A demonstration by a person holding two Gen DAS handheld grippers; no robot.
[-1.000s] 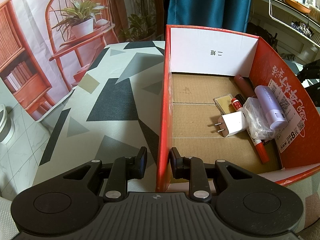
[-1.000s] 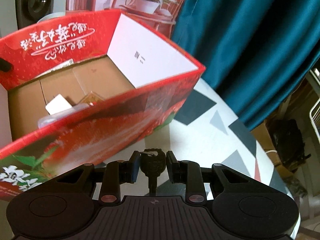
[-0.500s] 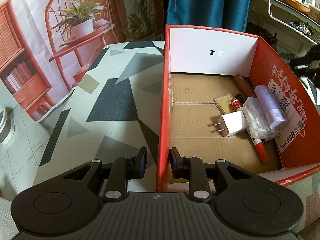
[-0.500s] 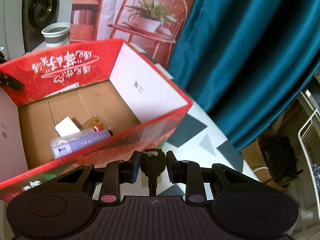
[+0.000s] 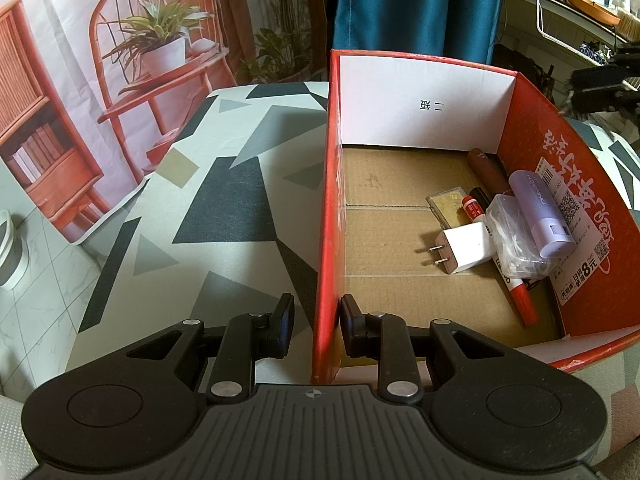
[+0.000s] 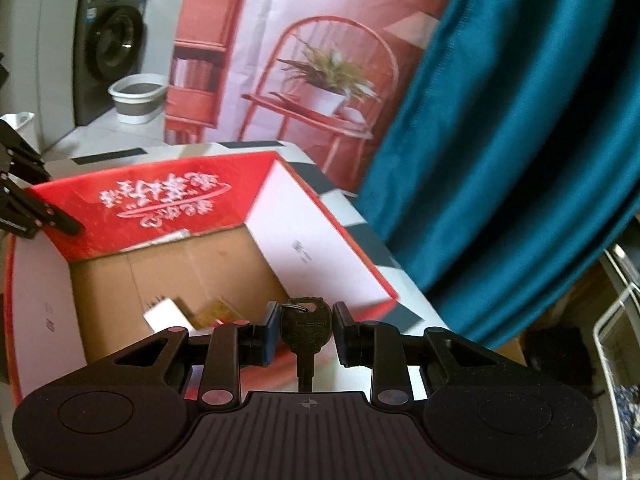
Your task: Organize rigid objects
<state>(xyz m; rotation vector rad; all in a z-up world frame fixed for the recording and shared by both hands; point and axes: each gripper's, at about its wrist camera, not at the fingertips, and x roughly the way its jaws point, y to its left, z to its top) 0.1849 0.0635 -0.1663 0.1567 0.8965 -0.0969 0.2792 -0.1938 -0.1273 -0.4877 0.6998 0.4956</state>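
Tools each held something: the right tool (image 6: pixel 306 334) clamped a dark metal key (image 6: pixel 306 326) above the red cardboard box (image 6: pixel 160 200), the left tool (image 5: pixel 316 326) pinched that box's side wall.

Showing "8元" beside QR codes on the white sticker (image 5: pixel 576 248) inside the red box (image 5: pixel 326 216), and small rotated print, "二" with another character, on its white end wall (image 5: pixel 420 104).

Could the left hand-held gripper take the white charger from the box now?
Probably not: the left hand-held gripper is shut on the box wall. The white charger lies uncovered, farther inside.
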